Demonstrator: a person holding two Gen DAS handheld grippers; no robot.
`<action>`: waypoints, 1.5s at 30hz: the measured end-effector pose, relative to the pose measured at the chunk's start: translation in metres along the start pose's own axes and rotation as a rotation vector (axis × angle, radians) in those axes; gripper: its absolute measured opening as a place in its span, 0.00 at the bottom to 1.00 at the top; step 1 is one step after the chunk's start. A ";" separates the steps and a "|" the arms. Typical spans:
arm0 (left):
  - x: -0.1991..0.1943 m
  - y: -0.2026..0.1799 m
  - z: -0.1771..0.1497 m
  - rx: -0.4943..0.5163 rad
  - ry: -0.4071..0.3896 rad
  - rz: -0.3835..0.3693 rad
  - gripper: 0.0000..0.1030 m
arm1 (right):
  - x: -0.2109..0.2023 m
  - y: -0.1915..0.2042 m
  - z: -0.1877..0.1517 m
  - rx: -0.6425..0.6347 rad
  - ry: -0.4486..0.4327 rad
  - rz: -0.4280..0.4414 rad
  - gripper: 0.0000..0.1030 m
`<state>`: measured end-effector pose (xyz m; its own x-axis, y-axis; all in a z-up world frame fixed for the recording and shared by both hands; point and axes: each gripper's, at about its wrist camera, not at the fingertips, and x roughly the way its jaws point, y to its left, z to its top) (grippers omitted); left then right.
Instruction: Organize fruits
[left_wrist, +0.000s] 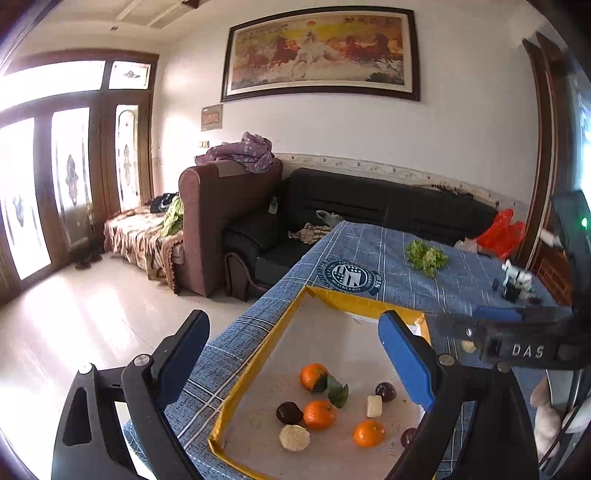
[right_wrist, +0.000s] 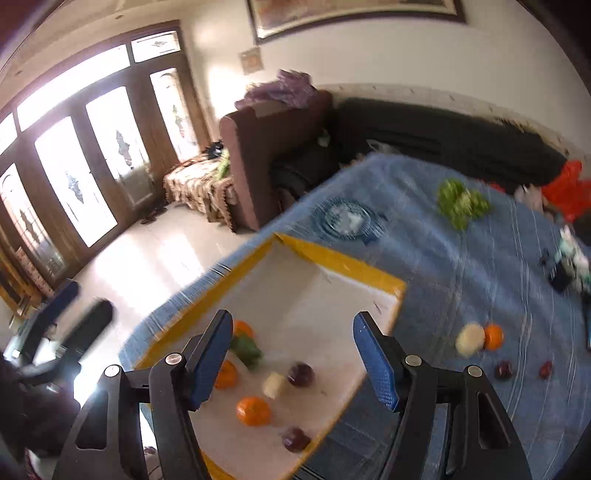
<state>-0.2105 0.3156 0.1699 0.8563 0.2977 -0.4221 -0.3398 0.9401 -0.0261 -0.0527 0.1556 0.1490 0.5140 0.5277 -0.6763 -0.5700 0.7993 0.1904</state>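
You held both the left gripper (left_wrist: 295, 362) and right gripper (right_wrist: 295, 358) wide and empty over the tray (right_wrist: 343, 266); next, presumably fetch the loose orange (right_wrist: 494, 336)

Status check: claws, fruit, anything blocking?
Left claw and right claw open, empty, over the box. Oranges and plums inside; one orange out on the cloth. Nothing blocking.

My right gripper (right_wrist: 291, 358) hangs with its jaws apart and nothing between them, over the near part of the yellow-rimmed tray (right_wrist: 343, 269) on the blue tablecloth (right_wrist: 461, 266). In the tray I see oranges (right_wrist: 253, 410), dark plums (right_wrist: 301, 374) and a pale piece (right_wrist: 274, 385). On the cloth beyond the tray's right edge lie a pale round fruit (right_wrist: 470, 339) touching another orange (right_wrist: 494, 336), with two small dark fruits (right_wrist: 504, 369) nearer me.
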 end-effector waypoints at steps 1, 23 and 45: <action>0.000 -0.010 -0.002 0.015 0.009 -0.006 0.90 | -0.004 -0.009 -0.006 0.019 0.004 -0.008 0.71; 0.015 -0.206 -0.034 0.252 0.234 -0.217 0.90 | -0.167 -0.245 -0.124 0.415 -0.158 -0.250 0.71; 0.163 -0.226 -0.023 0.077 0.485 -0.347 0.64 | 0.029 -0.256 -0.084 0.306 0.055 -0.165 0.70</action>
<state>-0.0026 0.1476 0.0863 0.6307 -0.1210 -0.7665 -0.0276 0.9836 -0.1780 0.0543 -0.0574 0.0207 0.5435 0.3745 -0.7512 -0.2596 0.9261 0.2739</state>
